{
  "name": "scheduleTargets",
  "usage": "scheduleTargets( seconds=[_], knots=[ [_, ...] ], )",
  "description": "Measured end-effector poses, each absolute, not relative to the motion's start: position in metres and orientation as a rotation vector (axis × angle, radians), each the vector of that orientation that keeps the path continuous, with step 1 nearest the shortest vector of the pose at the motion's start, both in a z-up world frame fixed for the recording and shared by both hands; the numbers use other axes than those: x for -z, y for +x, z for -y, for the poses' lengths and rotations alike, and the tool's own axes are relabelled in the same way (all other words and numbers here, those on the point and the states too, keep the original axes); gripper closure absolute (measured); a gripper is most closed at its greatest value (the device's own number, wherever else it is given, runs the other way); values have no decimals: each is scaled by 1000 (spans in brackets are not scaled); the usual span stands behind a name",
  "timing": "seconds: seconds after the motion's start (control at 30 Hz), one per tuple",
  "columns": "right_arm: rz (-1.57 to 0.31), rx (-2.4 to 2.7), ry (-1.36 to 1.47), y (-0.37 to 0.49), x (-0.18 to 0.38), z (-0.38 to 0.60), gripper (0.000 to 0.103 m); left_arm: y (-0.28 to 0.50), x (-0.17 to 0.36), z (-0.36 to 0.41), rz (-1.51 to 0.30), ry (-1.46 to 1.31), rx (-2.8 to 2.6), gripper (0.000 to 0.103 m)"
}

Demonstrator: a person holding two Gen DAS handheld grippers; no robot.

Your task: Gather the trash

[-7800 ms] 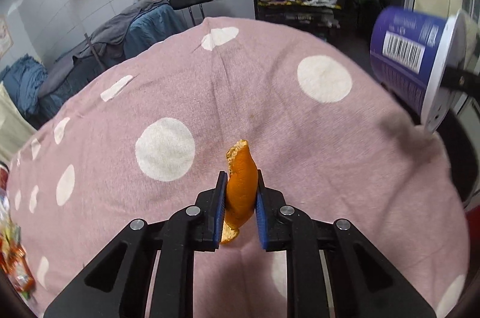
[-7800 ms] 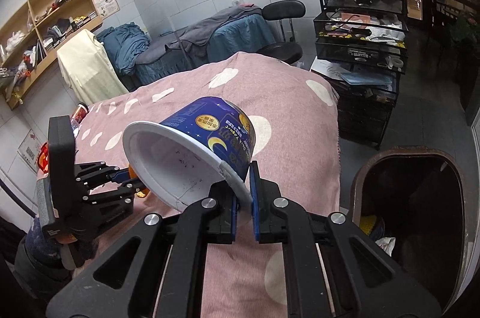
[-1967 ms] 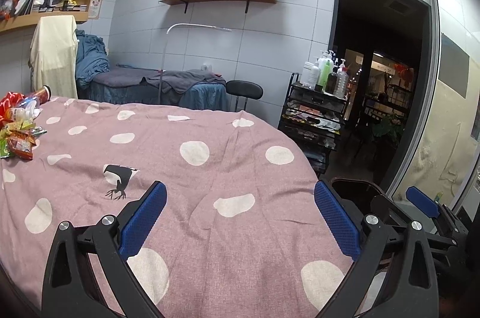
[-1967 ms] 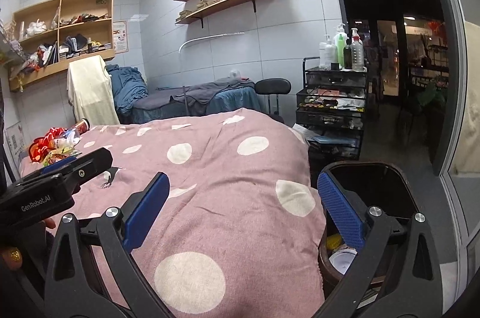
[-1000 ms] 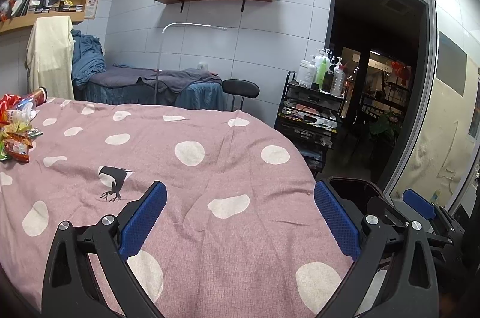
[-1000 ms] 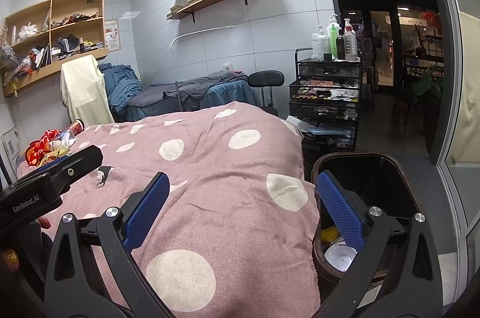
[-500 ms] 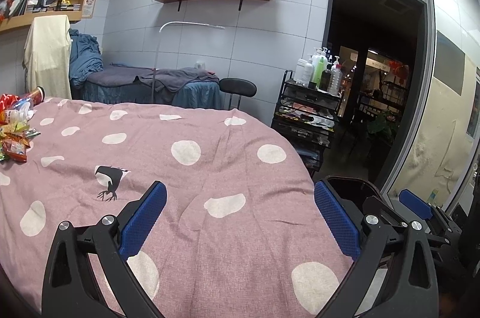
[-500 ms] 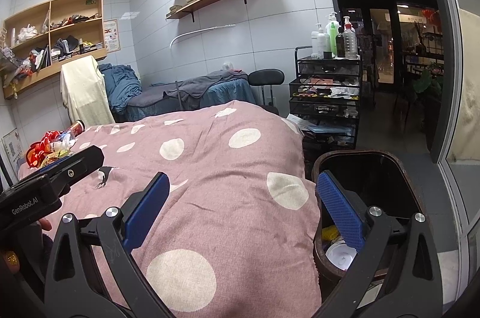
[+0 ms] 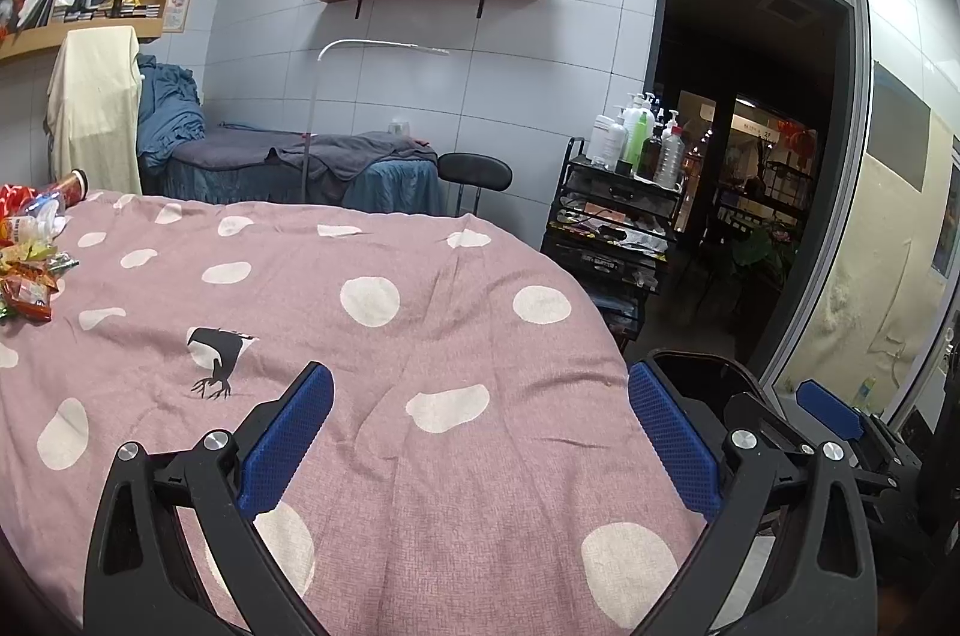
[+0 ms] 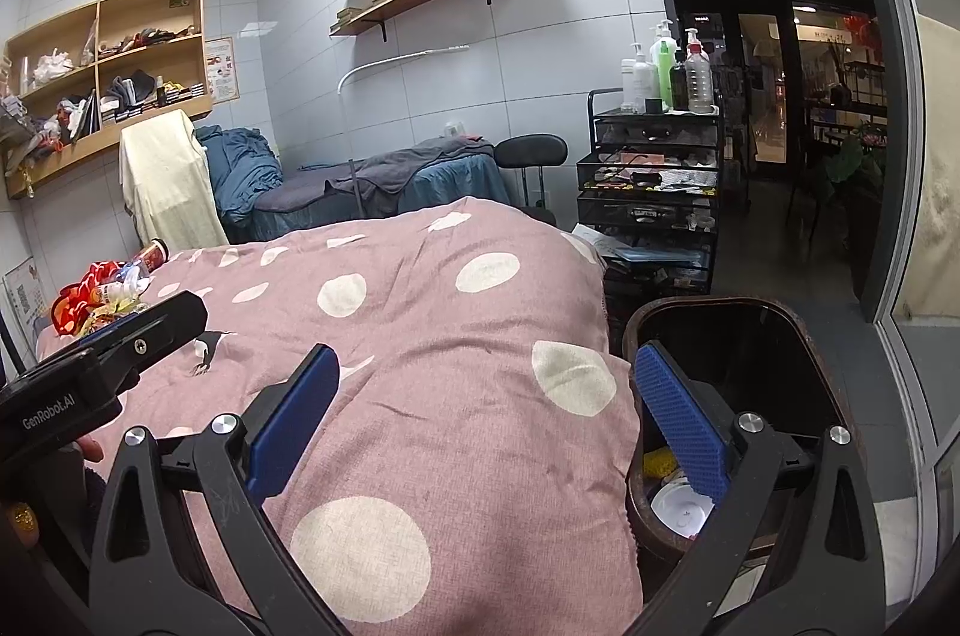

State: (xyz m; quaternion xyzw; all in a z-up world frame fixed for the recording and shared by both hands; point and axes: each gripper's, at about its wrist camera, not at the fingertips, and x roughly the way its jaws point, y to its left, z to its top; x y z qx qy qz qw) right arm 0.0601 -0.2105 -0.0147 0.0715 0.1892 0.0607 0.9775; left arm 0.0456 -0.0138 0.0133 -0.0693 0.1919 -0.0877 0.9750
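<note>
Trash (image 9: pixel 27 264) lies in a small colourful heap at the far left corner of the pink dotted blanket (image 9: pixel 420 336), well apart from both of your tools. Your left gripper (image 9: pixel 480 432) is spread wide above the blanket and carries nothing between its blue pads (image 9: pixel 288 432). Your right gripper (image 10: pixel 486 426) is spread wide too and is empty; its left finger is over the blanket and its right finger is over the dark trash bin (image 10: pixel 780 330). This bin stands on the floor just beside the right edge of the bed. Inside the bin you can see a white cup (image 10: pixel 681 510) and, near it, something yellow (image 10: pixel 657 462) that is too small to name. In the right wrist view the black body of your left tool shows at the left edge, near the heap of wrappers (image 10: pixel 96 297).
</note>
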Motion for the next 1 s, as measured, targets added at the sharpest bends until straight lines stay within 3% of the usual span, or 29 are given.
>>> scheduleTargets(
  seconds=[1.0],
  knots=[
    [-393,-111,153,60,18,212,5,43,-7,20,-395,-112,189,5]
  ],
)
